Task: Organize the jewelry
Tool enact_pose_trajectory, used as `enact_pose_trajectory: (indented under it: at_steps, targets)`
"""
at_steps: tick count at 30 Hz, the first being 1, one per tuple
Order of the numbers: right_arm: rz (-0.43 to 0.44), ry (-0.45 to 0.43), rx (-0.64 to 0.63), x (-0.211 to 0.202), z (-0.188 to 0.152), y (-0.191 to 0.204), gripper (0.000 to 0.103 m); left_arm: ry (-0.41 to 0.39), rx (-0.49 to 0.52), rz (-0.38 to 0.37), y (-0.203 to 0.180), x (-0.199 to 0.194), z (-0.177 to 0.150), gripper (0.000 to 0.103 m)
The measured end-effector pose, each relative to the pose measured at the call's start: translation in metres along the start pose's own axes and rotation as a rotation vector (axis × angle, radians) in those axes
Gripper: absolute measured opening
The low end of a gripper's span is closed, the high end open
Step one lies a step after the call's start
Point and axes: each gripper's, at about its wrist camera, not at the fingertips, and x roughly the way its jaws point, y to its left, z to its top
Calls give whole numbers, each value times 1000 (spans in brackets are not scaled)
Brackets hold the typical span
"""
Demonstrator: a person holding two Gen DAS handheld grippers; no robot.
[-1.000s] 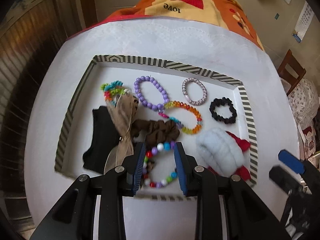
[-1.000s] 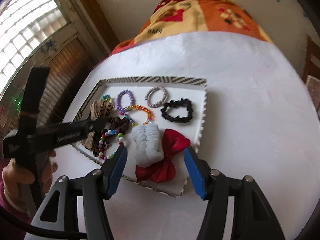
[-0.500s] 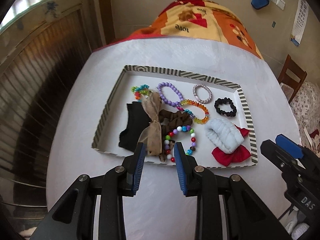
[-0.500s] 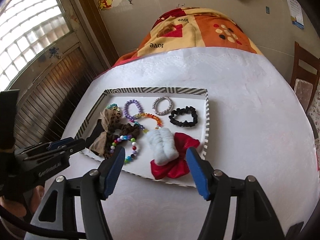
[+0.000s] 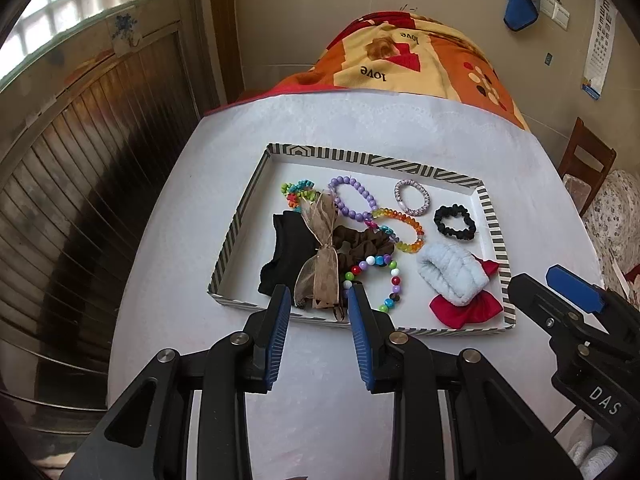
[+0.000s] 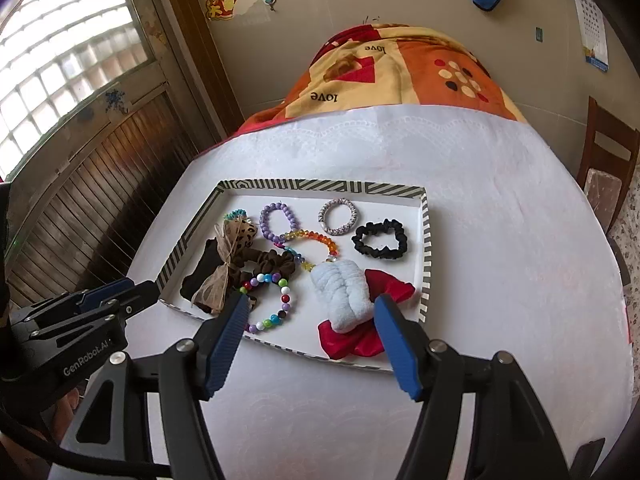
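A striped-rim white tray [image 5: 360,158] [image 6: 320,186] on the white table holds the jewelry: a multicolour bead bracelet [image 5: 394,280] [image 6: 285,300], a purple bead bracelet [image 5: 352,200], a rainbow crystal bracelet [image 5: 404,228], a silver bracelet [image 5: 412,198], a black scrunchie [image 5: 456,222], a brown scrunchie [image 5: 360,244], a beige ribbon bow [image 5: 322,248], a black cloth [image 5: 286,248], a pale blue scrunchie [image 5: 452,274] on a red bow [image 5: 466,310]. My left gripper [image 5: 316,300] is open and empty before the tray's near edge. My right gripper [image 6: 310,312] is wide open and empty, near the tray's front.
An orange patterned blanket [image 5: 400,64] lies past the table's far end. A wooden chair [image 5: 584,160] stands at the right. A wood-panelled wall and window [image 5: 80,120] run along the left.
Both grippers have pulled back and up from the tray. The multicolour bead bracelet that lay between my left fingers now lies in the tray, in front of them.
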Motion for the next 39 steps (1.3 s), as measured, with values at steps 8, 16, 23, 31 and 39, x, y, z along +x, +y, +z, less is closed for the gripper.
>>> enact_pose_trajectory:
  at_steps: [8, 16, 23, 31, 39]
  targets:
    - [-9, 4, -3, 2, 1, 1, 69, -6, 0, 4, -1, -2, 2, 7]
    - [-15, 7, -4, 5, 5, 0, 69, -9, -3, 9, 0, 0, 4, 7]
    - [-16, 6, -4, 5, 6, 1, 69, -17, -2, 17, 0, 0, 6, 7]
    - [-14, 19, -4, 9, 8, -1, 69, -16, 1, 20, -2, 0, 6, 7]
    - [-10, 22, -5, 11, 8, -1, 69, -14, -3, 25, -2, 1, 6, 7]
